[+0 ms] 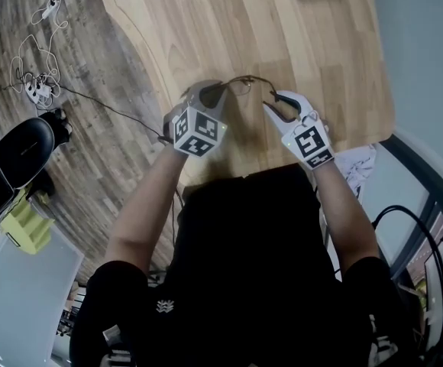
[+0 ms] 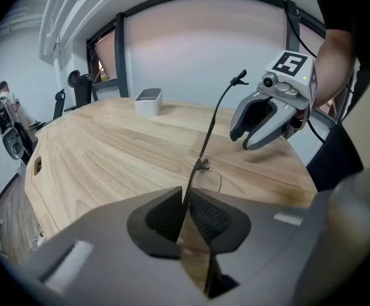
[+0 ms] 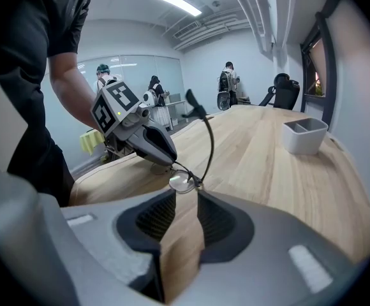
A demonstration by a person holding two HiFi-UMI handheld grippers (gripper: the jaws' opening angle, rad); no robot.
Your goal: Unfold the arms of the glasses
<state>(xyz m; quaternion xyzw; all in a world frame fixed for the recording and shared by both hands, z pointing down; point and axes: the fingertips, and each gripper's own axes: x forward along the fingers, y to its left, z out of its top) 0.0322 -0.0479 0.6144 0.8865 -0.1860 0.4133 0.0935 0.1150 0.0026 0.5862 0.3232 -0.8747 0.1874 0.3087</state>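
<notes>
The glasses (image 1: 243, 81) hung just above the table (image 1: 328, 44), near its near edge. The left gripper (image 2: 186, 197) was clamped on their frame. The right gripper (image 3: 185, 197) stood released, its jaws apart at the hinge. One arm (image 3: 208, 139) already stuck up, apparently unfolded; the other arm could not be made out.

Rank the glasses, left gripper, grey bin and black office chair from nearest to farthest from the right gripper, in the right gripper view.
1. glasses, just ahead of the jaws.
2. left gripper, left, holding them.
3. grey bin, right, on the table.
4. black office chair, beyond the table.
</notes>
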